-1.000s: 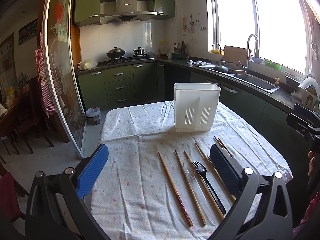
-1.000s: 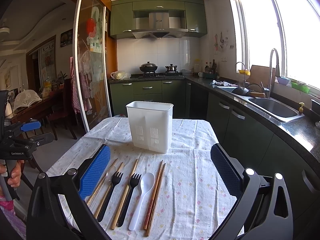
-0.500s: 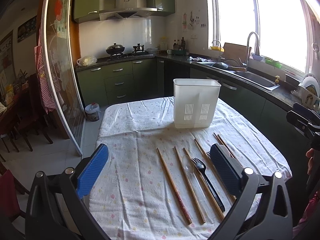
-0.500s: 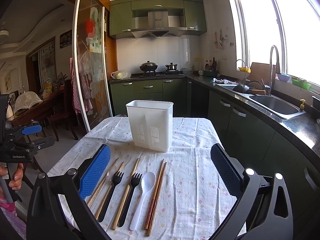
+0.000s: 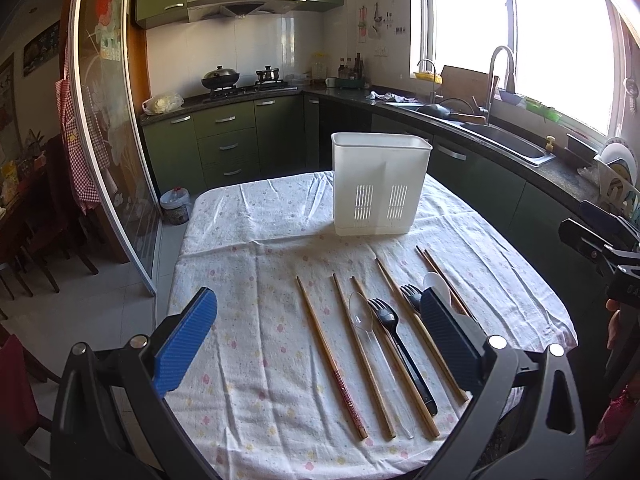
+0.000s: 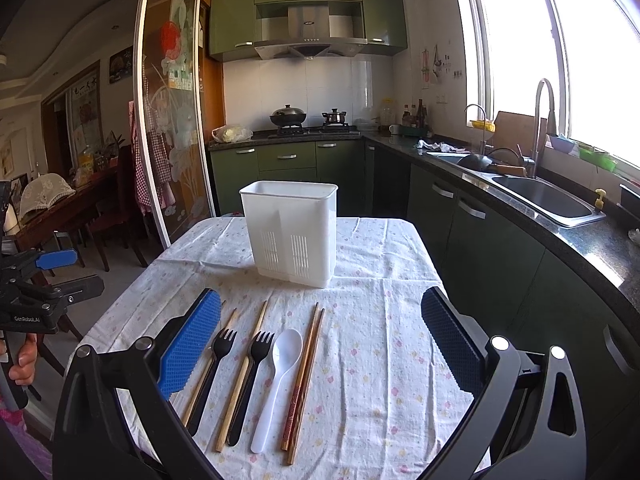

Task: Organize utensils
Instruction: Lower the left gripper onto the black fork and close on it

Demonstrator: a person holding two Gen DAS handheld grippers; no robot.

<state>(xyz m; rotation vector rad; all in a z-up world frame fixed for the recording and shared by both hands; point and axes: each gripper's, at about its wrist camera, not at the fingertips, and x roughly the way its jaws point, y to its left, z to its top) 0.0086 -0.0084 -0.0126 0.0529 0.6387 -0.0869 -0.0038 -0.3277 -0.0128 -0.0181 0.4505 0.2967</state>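
Bare tablecloth [image 5: 256, 320] left of utensil row [image 5: 384, 344] gives passage; white caddy [image 5: 380, 184] stands upright beyond the row, blocking the far centre; cloth right of chopstick pair [image 6: 304, 380] open.

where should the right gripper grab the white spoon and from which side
Probably mid-handle, from above. The white spoon lies flat, handle toward the camera, between a black fork and paired chopsticks; the open right gripper should straddle the narrow handle.

Right gripper [image 6: 320, 344] spread wide above floral tablecloth [image 6: 380, 360]. Forks [image 6: 256, 360], white spoon [image 6: 280, 376], chopsticks [image 6: 306, 372] near; white caddy [image 6: 292, 232] upright beyond.
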